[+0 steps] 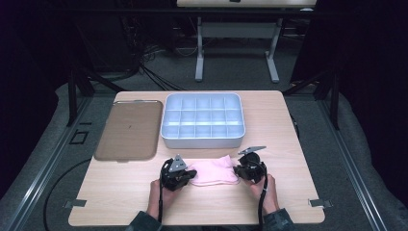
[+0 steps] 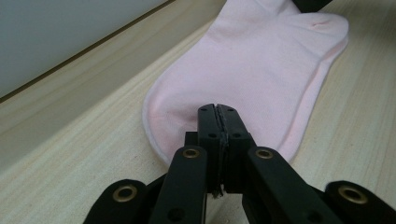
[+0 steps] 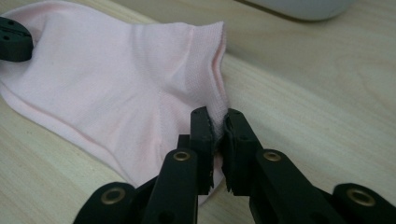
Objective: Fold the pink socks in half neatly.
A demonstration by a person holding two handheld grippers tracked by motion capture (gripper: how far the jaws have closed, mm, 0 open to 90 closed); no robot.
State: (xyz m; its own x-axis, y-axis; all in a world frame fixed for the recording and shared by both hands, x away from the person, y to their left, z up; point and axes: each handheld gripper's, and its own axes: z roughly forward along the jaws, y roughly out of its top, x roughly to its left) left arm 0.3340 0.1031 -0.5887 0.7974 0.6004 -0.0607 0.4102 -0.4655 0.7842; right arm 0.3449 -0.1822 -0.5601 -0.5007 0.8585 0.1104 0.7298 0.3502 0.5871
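A pink sock (image 1: 214, 171) lies flat on the wooden table near its front edge, between my two grippers. My left gripper (image 1: 185, 175) sits at the sock's left end. In the left gripper view its jaws (image 2: 218, 112) are pressed together on the rounded toe end of the sock (image 2: 252, 70). My right gripper (image 1: 239, 171) is at the sock's right end. In the right gripper view it (image 3: 217, 121) pinches the ribbed cuff edge of the sock (image 3: 107, 84), with fabric showing between the pads. The left gripper's black jaw (image 3: 14, 39) shows at the far end.
A white tray (image 1: 202, 142) divided into several compartments stands just behind the sock, mid-table; its wall (image 2: 56, 37) is close by. A brown flat tray (image 1: 129, 130) lies at the left. A person's hands hold both grippers at the table's front edge.
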